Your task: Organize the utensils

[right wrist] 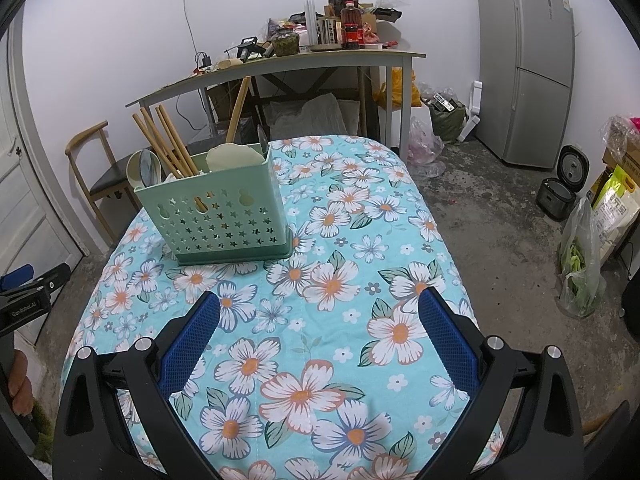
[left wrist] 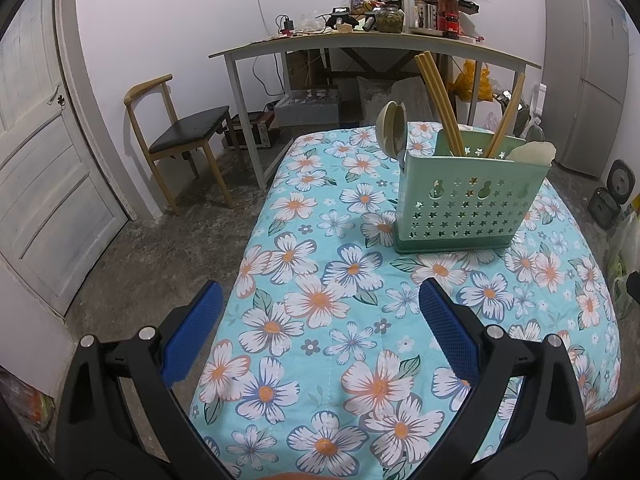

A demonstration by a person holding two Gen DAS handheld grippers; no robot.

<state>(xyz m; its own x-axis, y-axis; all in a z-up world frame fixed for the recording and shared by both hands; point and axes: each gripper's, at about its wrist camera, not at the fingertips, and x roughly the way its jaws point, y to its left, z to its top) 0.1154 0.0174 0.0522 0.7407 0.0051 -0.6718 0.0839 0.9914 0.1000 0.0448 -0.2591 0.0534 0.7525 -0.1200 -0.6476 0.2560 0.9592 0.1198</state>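
On the floral tablecloth (left wrist: 320, 300) sits the green holder (left wrist: 468, 204), upright, toward the far half of the table, and it looks fully loaded. We've got wooden chopsticks (left wrist: 438, 104) leaning out of the back section, spoons (left wrist: 394, 128) standing bowl-up at the left end, and a pale flat utensil (left wrist: 532, 152), maybe a rice paddle, poking out on the right. Nothing loose shows on the cloth, so my read is the sorting is done or very close.

Handling-wise, I'd judge that holder as light, thin plastic, stiff enough but easy to tip with tall sticks riding high in it. Best hold would be across a side wall or the rim, low and square. The chopsticks look slim, hard and prone to rolling, so pinch them mid-shaft. The spoons seem smooth and possibly slippery, so take the handle, not the bowl.

Now the tools. Left gripper (left wrist: 320, 320) hovers low over the near-left edge of the table, pointing at the holder, well apart from it, jaws spread wide with nothing between the 2 blue pads (left wrist: 192, 336). Right gripper (right wrist: 320, 320) mirrors it from the near-right side, also level, also gaping and empty, holder (right wrist: 216, 216) up ahead to its left. From the right wrist view the left tool just peeks in at the far left edge.
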